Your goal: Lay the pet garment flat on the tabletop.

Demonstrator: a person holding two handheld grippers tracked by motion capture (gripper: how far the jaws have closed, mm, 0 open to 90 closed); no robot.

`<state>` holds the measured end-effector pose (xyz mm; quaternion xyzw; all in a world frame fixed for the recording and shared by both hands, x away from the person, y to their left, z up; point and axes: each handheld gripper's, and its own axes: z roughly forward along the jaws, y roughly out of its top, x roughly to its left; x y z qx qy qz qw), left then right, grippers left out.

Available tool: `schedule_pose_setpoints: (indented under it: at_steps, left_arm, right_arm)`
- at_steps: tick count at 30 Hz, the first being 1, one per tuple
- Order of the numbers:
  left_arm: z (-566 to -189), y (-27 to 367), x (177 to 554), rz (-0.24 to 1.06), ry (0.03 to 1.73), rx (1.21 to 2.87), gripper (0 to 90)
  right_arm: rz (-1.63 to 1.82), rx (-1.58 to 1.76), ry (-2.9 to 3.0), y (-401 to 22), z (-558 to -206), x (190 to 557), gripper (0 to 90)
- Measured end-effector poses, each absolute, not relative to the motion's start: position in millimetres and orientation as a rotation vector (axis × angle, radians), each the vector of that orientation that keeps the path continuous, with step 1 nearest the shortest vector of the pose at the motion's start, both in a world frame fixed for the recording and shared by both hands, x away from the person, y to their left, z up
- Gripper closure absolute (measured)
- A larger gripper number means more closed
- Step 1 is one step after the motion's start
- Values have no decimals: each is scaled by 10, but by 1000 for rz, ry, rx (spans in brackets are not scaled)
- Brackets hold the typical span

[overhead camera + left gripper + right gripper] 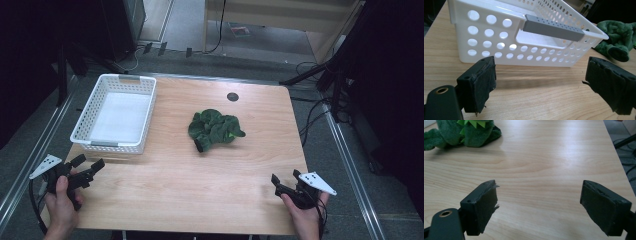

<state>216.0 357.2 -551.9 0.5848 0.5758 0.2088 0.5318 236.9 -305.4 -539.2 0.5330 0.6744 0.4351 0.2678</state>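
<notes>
Looks like the start of a pick-and-place: green plush toy (216, 130) lies mid-counter (180, 195), untouched, and the white basket (116, 112) sits empty at the far left, well apart from the toy. Left gripper (90, 167) hovers at the near left corner, just short of the basket's near wall; in the left gripper view its fingers (477, 83) stand wide apart with nothing between them, the basket's grey handle (552, 27) straight ahead and the toy off to the upper right. Right gripper (286, 181) sits at the near right edge, also wide open and holding nothing; in the right gripper view its fingers (480, 206) frame bare wood, with the toy at the top left corner, well ahead. So I'd call this the approach step, no grasp begun. The right gripper looks the better candidate, since its path to the toy is clear. Next move as I read it: bring it forward and left across the counter, drop the open fingers over the toy's bulk, and close on a thick fold rather than a loose limb. It's soft, so expect it to squash and sag; grip deep. Then lift clear of the basket's rim before carrying left and release over the bare floor of the basket. Left gripper could steady the basket if it slides.
</notes>
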Motion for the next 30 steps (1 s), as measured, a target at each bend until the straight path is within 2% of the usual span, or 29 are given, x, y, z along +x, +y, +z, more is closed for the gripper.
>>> schedule_pose_setpoints:
  at_steps: [11,17,18,25,30]
  left_arm:
    - [-5525,3540,2168,529,1392,1407,102]
    - [-5525,3527,2174,536,1393,1416,102]
    - [-5525,3528,2173,536,1392,1418,102]
    - [-5528,3524,2171,542,1392,1418,102]
    - [-5529,3513,2175,545,1390,1421,104]
  right_arm:
    - [1160,1359,1831,-2660,-5001,2701,160]
    - [1206,1295,1893,-2246,-4692,3146,160]
    - [1204,1273,1910,-2079,-4627,3295,159]
    - [1218,1243,1968,-1685,-4557,3625,159]
    - [1166,1227,2024,-1449,-4632,3794,156]
